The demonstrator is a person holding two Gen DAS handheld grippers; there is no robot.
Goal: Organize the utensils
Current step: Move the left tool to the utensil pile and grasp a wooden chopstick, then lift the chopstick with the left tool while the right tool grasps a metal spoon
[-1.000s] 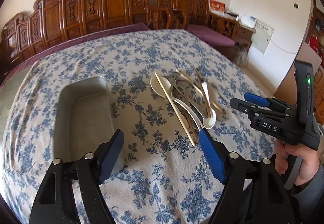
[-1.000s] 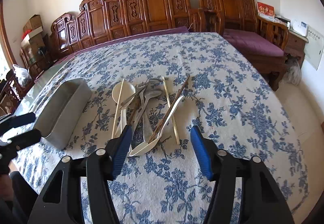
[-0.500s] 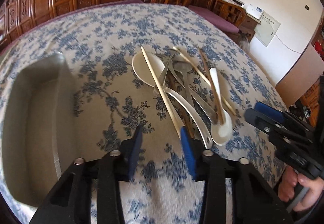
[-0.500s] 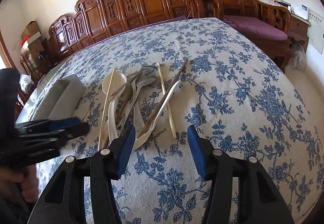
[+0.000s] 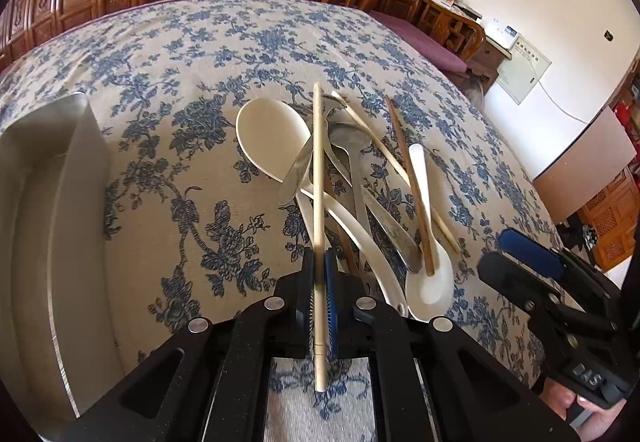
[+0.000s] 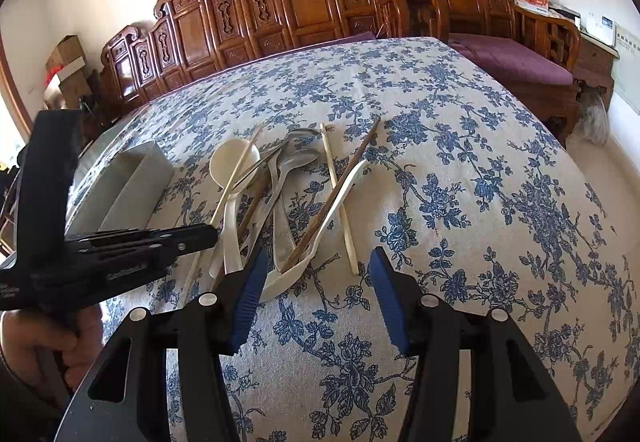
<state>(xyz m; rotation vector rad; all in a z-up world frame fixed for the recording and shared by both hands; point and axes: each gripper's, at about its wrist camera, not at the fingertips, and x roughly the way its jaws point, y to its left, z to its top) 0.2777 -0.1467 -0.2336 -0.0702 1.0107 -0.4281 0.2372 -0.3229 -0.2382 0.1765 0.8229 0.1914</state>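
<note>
Over utensil pile, left tool [image 5: 319, 274] now clamped on pale chopstick [image 5: 318, 178], prev. apart, right tool [image 6: 316, 278] apart.

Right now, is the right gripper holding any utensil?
No, the right gripper has its jaws wide apart over bare tablecloth, gripping nothing.

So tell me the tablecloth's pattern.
Blue flowers on cream tablecloth; clearest in the right wrist view.

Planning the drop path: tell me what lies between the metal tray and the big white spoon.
Only bare floral tablecloth lies between the metal tray and the big white spoon, as the left wrist view shows.
</note>
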